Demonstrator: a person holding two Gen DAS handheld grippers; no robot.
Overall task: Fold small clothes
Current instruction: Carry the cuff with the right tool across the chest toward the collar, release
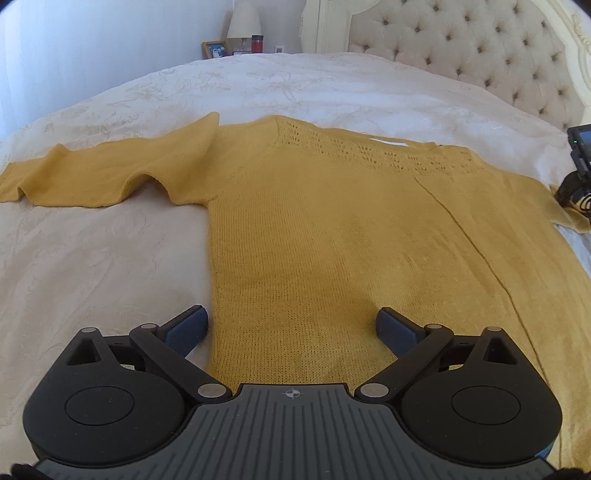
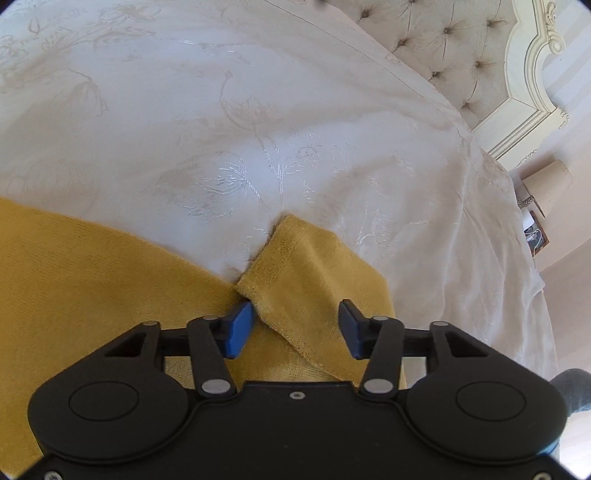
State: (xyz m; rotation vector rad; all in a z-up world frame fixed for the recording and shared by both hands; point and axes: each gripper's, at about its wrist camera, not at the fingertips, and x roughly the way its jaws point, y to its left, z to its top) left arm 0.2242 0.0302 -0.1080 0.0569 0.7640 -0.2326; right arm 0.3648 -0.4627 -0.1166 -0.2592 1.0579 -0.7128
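Observation:
A mustard-yellow knitted sweater (image 1: 314, 221) lies flat on the white bedspread (image 1: 92, 258), neck toward the headboard. Its left sleeve (image 1: 103, 173) stretches out to the left. My left gripper (image 1: 291, 325) is open over the sweater's lower left hem, jaws wide, holding nothing. In the right wrist view, the right sleeve (image 2: 314, 280) lies on the bedspread (image 2: 221, 110) with its cuff pointing away. My right gripper (image 2: 295, 325) is open, its blue pads (image 2: 240, 325) straddling the sleeve just behind the cuff. The right gripper's body shows at the left wrist view's right edge (image 1: 576, 166).
A tufted cream headboard (image 1: 480, 48) stands at the far end of the bed. A nightstand with a lamp (image 1: 243, 18), a photo frame (image 1: 216, 48) and a red cup (image 1: 257, 43) is beyond the bed. Another lamp (image 2: 546, 184) stands at the bed's right side.

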